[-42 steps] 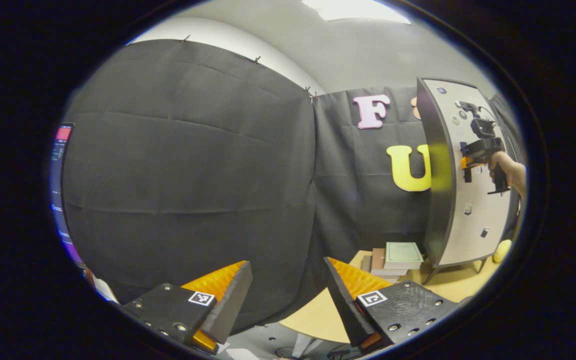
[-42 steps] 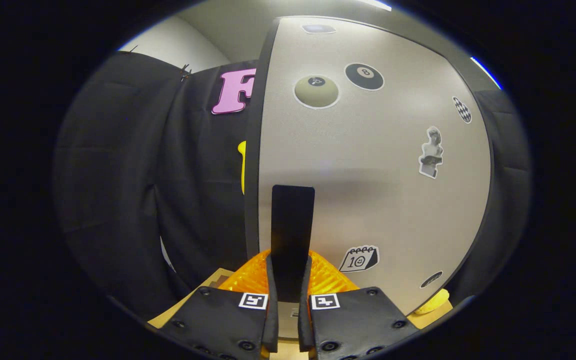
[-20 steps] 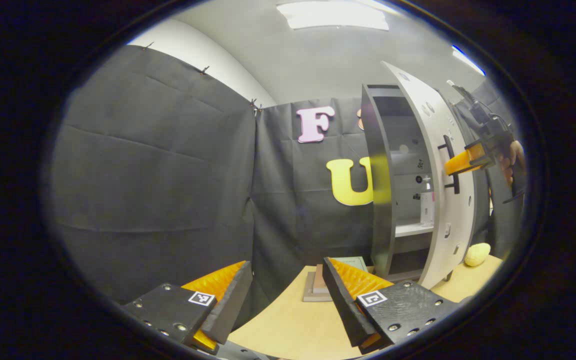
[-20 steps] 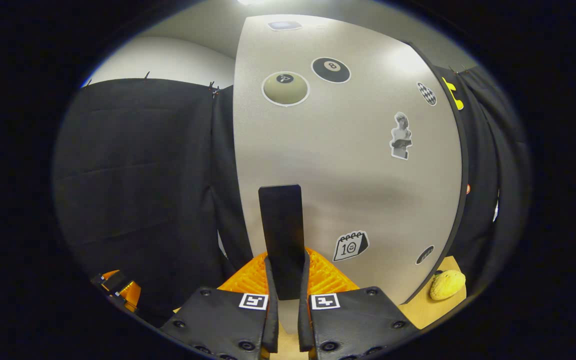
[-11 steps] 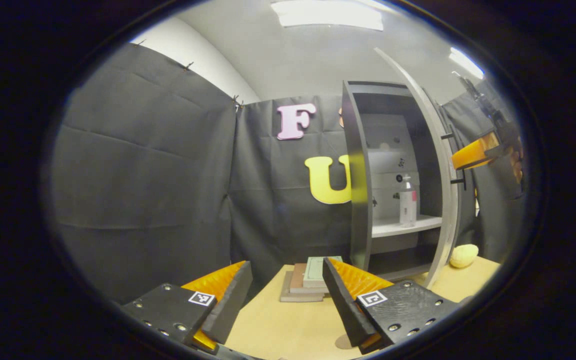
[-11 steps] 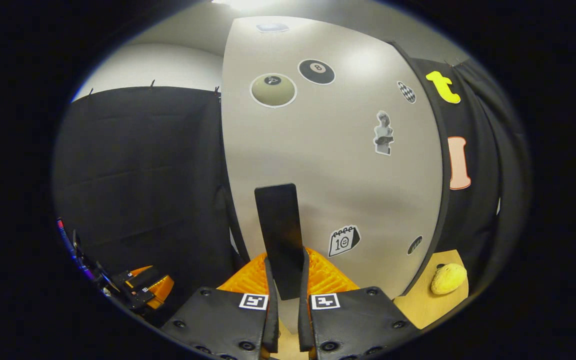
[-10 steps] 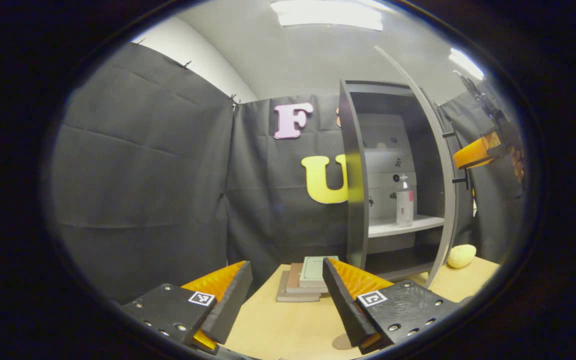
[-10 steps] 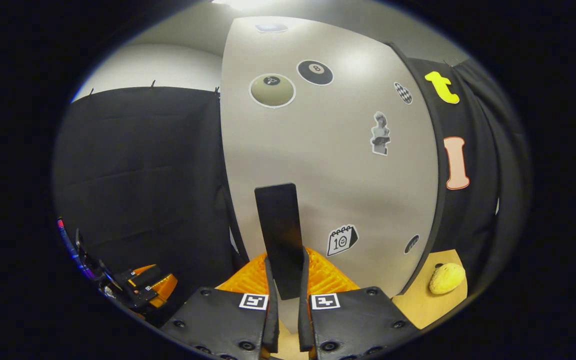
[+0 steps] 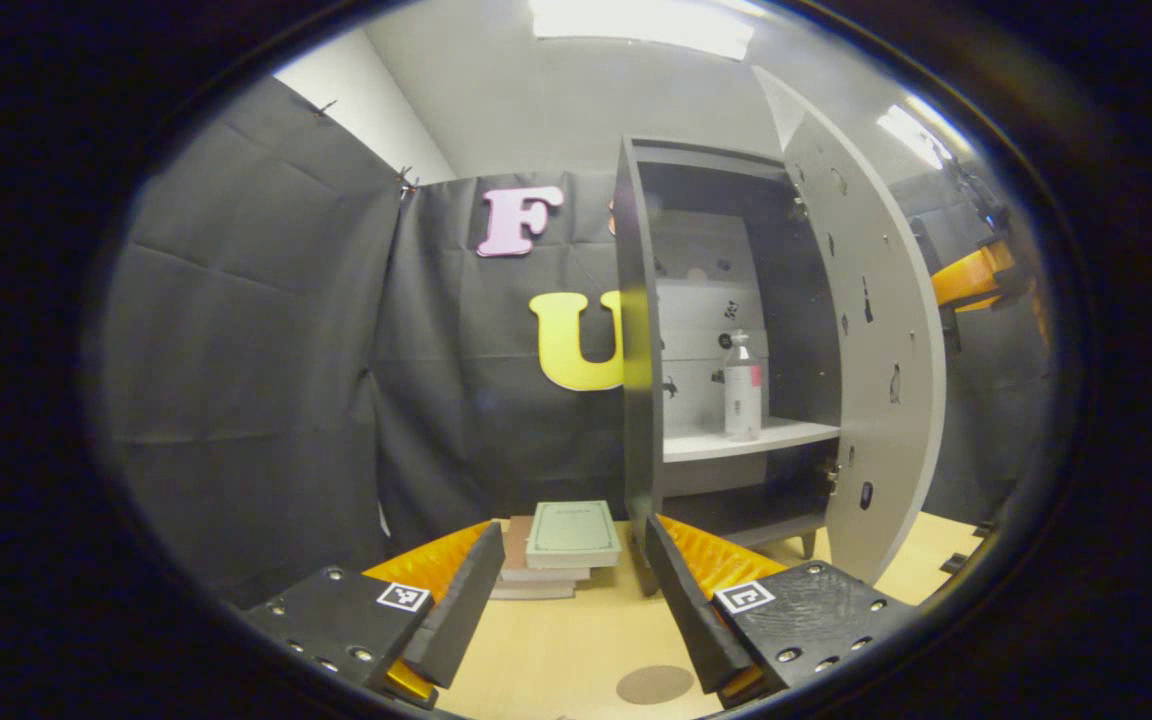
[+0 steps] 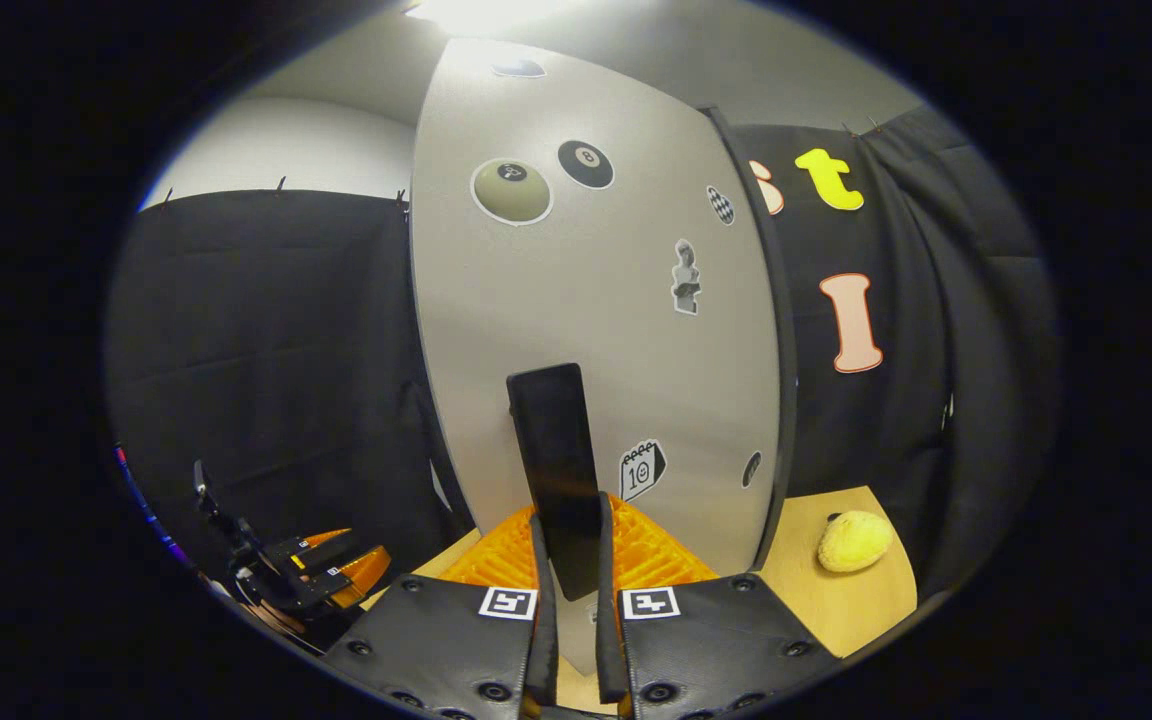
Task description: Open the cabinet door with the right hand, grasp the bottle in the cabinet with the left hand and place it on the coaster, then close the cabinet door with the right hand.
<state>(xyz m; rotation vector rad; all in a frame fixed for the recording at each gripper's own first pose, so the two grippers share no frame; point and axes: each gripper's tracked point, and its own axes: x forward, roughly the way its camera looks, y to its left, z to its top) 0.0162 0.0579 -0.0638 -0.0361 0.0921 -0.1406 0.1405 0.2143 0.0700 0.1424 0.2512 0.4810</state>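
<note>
In the left gripper view the grey cabinet [image 9: 641,330] stands open, its door [image 9: 881,340] swung out to the right. A clear bottle [image 9: 741,388] with a pink label stands upright on the white shelf [image 9: 736,441]. A round brown coaster [image 9: 654,684] lies on the table near my left gripper [image 9: 571,590], which is open and holds nothing. My right gripper [image 10: 569,575] is shut on the door's black handle [image 10: 558,470]; its orange body [image 9: 971,277] shows past the door's edge. The left gripper [image 10: 321,570] appears low and left in the right gripper view.
A stack of books [image 9: 561,547] lies on the wooden table [image 9: 556,660] left of the cabinet's foot. A yellow lumpy object [image 10: 853,541] rests on the table beyond the door. Black cloth walls close in the back and sides.
The door has swung from closed to wide open with the right gripper on its handle. The bottle and shelf have come into sight. The left gripper's view has turned toward the cabinet.
</note>
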